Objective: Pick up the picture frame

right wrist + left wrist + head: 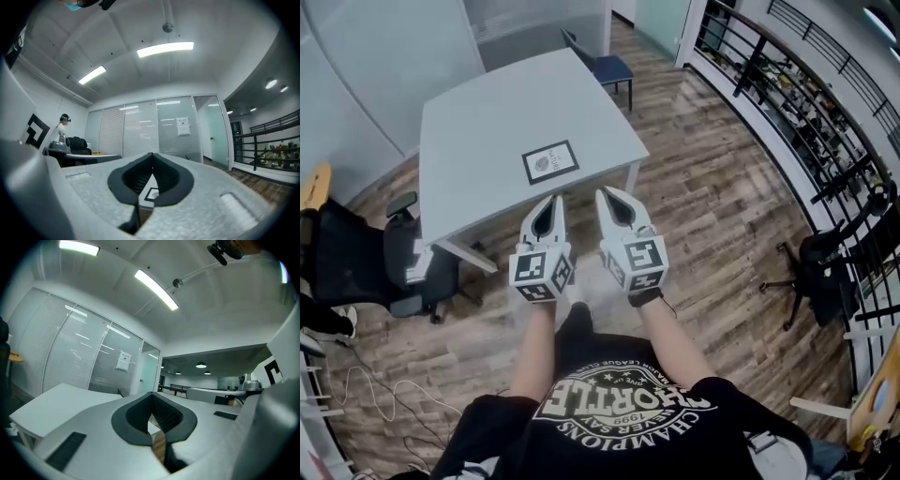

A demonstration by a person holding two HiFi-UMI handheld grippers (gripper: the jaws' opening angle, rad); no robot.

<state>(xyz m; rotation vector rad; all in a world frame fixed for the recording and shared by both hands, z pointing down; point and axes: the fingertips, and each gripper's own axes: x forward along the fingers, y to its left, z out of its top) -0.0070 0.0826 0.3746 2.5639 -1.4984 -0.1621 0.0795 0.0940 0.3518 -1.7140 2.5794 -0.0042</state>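
Observation:
The picture frame (550, 161), black-edged with a white print, lies flat near the front edge of a pale grey table (478, 131). Both grippers are held side by side in front of the table, short of its edge and pointing level toward it. My left gripper (554, 200) is shut with nothing in it. My right gripper (605, 194) is shut and empty too. Through the right gripper's jaw notch the picture frame (152, 193) shows small on the table top. The left gripper view shows the table (51, 404) to the left of its shut jaws.
A blue chair (605, 66) stands at the table's far right corner. A black office chair (398, 267) sits at the left, another black chair (820, 267) at the right beside a black railing (787, 84). A glass partition (140, 133) runs behind the table. Wooden floor (712, 187) spreads to the right.

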